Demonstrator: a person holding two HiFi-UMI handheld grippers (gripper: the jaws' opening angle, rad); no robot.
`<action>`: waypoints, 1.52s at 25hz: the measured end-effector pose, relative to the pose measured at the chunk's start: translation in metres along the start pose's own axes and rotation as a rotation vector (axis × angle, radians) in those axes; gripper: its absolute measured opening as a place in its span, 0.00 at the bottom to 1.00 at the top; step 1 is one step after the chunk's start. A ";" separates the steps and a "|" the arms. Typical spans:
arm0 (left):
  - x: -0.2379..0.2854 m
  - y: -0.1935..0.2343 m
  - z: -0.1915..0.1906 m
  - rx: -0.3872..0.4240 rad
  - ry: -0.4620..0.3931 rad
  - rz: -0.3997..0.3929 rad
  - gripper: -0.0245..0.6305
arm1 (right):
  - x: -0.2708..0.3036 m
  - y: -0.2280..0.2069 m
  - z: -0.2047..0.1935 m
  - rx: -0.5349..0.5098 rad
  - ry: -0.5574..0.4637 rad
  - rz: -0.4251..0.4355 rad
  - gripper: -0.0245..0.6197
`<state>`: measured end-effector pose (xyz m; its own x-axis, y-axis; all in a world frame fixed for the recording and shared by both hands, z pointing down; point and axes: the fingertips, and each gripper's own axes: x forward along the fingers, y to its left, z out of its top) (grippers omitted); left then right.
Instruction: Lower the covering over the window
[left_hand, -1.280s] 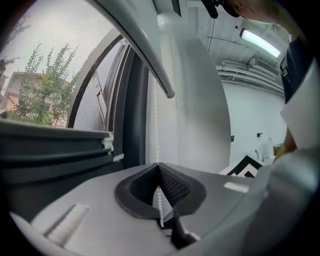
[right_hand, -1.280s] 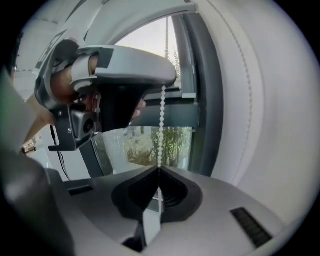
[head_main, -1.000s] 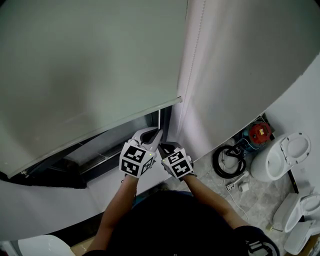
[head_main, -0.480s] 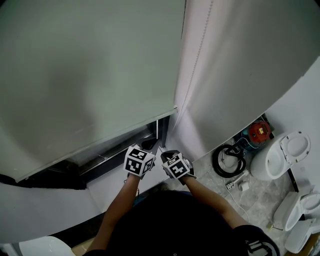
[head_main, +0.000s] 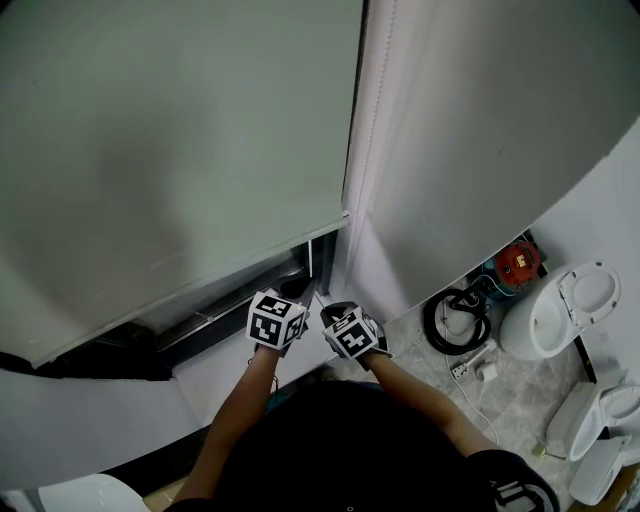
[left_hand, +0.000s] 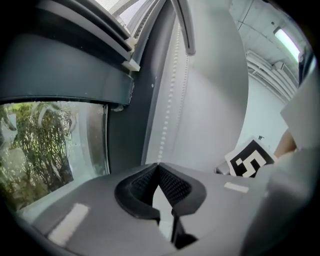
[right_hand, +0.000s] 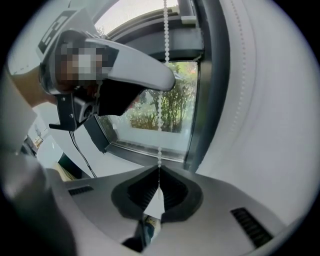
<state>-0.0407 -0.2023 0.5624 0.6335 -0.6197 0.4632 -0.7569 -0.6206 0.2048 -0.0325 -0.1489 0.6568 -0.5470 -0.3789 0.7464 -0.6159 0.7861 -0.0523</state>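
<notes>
Over window (head_main: 240, 290), pale blind (head_main: 180, 150), mostly lowered

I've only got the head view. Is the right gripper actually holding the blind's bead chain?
Observer: Yes. The right gripper view shows the bead chain running straight into the right gripper, whose jaws are shut on it.
Operator: And the left gripper?
Observer: Shut too, with the bead chain meeting its tips.
Operator: Anything outside?
Observer: Green plants behind the window pane, in the left gripper view.
</notes>
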 end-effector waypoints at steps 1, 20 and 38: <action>0.001 0.000 0.000 0.003 0.002 0.001 0.05 | 0.000 0.001 -0.001 0.010 0.002 0.003 0.06; 0.011 -0.005 -0.022 0.018 0.093 0.021 0.05 | 0.004 0.007 -0.022 -0.021 0.068 0.032 0.06; 0.004 0.029 -0.015 0.029 0.005 0.156 0.06 | -0.085 -0.016 0.070 0.071 -0.322 -0.122 0.15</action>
<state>-0.0623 -0.2152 0.5835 0.5077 -0.7072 0.4920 -0.8410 -0.5309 0.1047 -0.0159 -0.1630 0.5481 -0.6110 -0.6113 0.5030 -0.7193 0.6941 -0.0302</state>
